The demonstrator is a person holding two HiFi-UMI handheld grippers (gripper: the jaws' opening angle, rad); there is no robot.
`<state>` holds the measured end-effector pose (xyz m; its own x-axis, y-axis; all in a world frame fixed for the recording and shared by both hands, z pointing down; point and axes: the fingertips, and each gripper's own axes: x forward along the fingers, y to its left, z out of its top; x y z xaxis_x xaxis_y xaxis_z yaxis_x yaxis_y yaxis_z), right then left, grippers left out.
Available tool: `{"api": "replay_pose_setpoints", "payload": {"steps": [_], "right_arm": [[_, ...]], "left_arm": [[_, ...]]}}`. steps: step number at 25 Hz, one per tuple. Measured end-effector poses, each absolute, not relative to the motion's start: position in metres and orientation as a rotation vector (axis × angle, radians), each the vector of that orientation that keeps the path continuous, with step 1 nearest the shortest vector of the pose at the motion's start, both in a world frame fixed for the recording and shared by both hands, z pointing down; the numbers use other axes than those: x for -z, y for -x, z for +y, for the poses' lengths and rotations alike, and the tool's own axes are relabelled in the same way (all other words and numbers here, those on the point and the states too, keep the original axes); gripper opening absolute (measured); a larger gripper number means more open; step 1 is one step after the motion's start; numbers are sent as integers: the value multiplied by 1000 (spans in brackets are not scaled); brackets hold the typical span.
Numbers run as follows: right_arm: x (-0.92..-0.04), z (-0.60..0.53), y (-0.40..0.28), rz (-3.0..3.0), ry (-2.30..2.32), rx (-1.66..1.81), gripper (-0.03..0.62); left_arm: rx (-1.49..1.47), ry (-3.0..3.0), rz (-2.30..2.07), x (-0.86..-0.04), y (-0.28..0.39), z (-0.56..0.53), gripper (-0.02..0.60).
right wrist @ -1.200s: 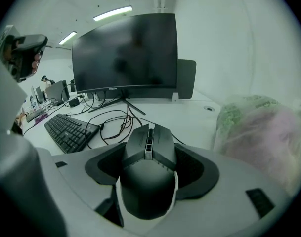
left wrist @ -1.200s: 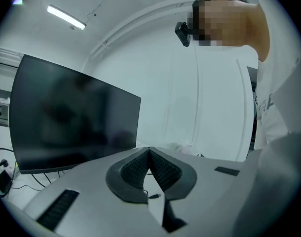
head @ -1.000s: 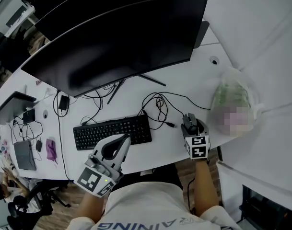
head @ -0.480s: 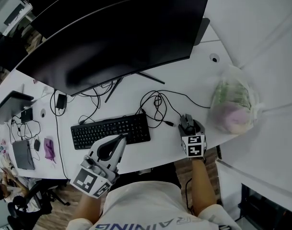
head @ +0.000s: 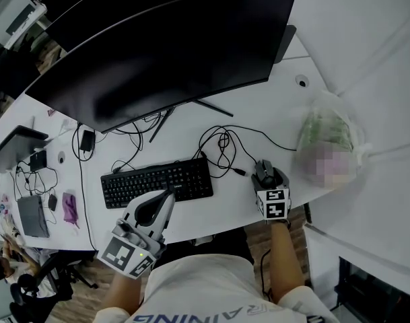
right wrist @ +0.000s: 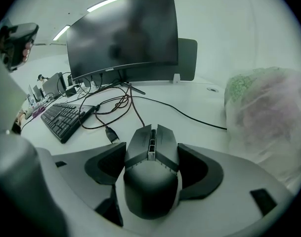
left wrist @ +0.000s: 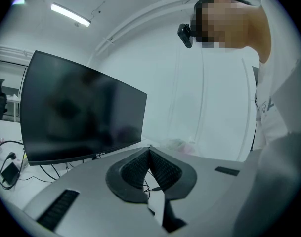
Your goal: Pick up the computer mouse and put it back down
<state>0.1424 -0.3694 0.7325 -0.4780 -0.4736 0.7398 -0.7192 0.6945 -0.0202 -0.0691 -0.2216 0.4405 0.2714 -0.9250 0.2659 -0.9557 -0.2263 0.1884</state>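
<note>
A dark computer mouse (right wrist: pixel 151 169) sits between the jaws of my right gripper (right wrist: pixel 152 151), whose pads press on both of its sides. In the head view the mouse (head: pixel 264 171) is near the white desk's front edge, right of the keyboard, with the right gripper (head: pixel 266 178) around it. I cannot tell whether it rests on the desk or hangs just above it. Its cable runs back toward the monitor. My left gripper (head: pixel 168 196) is shut and empty over the desk's front edge, below the keyboard; its pads meet in the left gripper view (left wrist: pixel 149 151).
A black keyboard (head: pixel 157 183) lies left of the mouse. A big curved monitor (head: pixel 164 52) stands behind. Looped cables (head: pixel 221 147) and a loose USB plug (right wrist: pixel 110 132) lie ahead of the mouse. A filled plastic bag (head: pixel 329 140) sits close on the right.
The right gripper and mouse shifted slightly left and back again. The left gripper has drawn a little toward the desk's front edge.
</note>
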Motion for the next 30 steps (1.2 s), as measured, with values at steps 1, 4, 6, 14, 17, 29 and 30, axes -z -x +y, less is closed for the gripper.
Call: {"api": "replay_pose_setpoints", "payload": {"steps": [1, 4, 6, 14, 17, 29, 30], "right_arm": [[-729, -369, -142, -2174, -911, -421, 315], [-713, -370, -139, -2213, -926, -402, 316], [-700, -369, -135, -2244, -936, -388, 316], [-616, -367, -121, -2384, -1043, -265, 316], [-581, -361, -117, -2425, -1076, -206, 316], [-456, -311, -115, -2571, -1249, -3, 310], [-446, -306, -114, -2587, -1265, 7, 310]], "left_arm": [[-136, -2236, -1722, -439, 70, -220, 8], [-129, -2241, -1728, -437, 73, -216, 8], [-121, -2246, -1732, -435, 75, -213, 8], [-62, -2293, -1740, -417, 81, -198, 8], [-28, -2313, -1745, -408, 85, -190, 8], [120, -2411, -1724, -381, 96, -164, 8], [129, -2419, -1721, -379, 97, -161, 8]]}}
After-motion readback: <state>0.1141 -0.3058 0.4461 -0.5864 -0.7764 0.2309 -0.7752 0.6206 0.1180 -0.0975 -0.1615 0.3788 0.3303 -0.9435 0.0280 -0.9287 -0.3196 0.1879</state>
